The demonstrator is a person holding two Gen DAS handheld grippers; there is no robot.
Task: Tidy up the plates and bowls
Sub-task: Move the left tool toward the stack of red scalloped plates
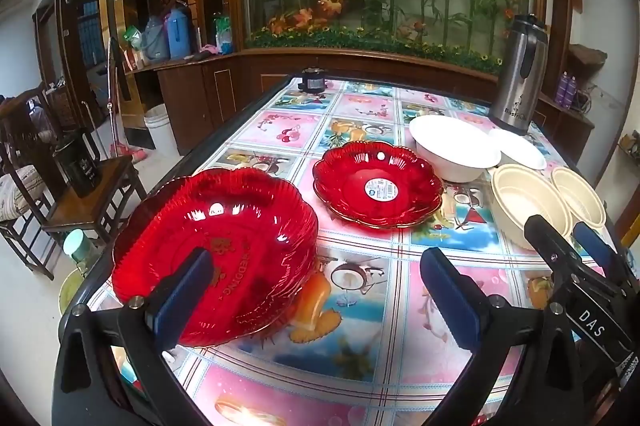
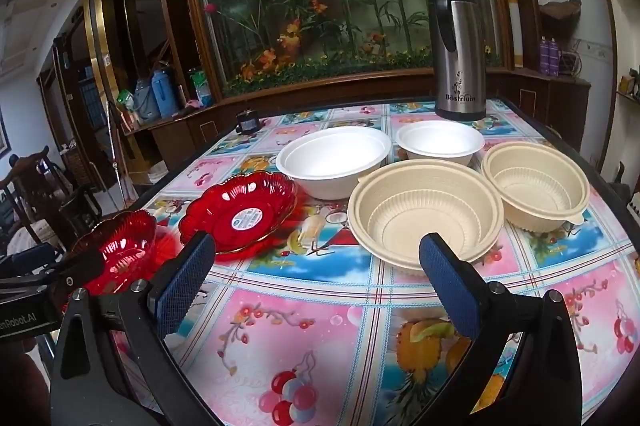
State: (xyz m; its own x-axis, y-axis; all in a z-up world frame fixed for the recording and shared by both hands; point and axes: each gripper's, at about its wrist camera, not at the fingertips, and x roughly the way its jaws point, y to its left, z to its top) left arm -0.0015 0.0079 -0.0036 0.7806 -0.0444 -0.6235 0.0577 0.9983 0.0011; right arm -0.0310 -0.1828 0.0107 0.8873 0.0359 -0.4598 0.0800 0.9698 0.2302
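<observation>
A large red plate (image 1: 216, 246) lies at the table's near left; it shows at the left in the right wrist view (image 2: 120, 250). A smaller red plate (image 1: 378, 184) (image 2: 240, 212) with a round label lies mid-table. Behind it stand a big white bowl (image 1: 452, 146) (image 2: 332, 162) and a small white bowl (image 1: 520, 148) (image 2: 440, 144). A big cream bowl (image 1: 528, 206) (image 2: 424, 218) and a small cream bowl (image 1: 578, 196) (image 2: 536, 186) stand at the right. My left gripper (image 1: 320, 290) is open and empty, its left finger over the large red plate. My right gripper (image 2: 316, 282) is open and empty before the big cream bowl.
A steel thermos (image 1: 520, 74) (image 2: 458, 50) stands at the table's far right. A small dark jar (image 1: 312, 78) (image 2: 248, 122) sits at the far edge. The table (image 2: 304, 326) has a colourful fruit-pattern cover. Wooden chairs (image 1: 80, 194) stand left of the table.
</observation>
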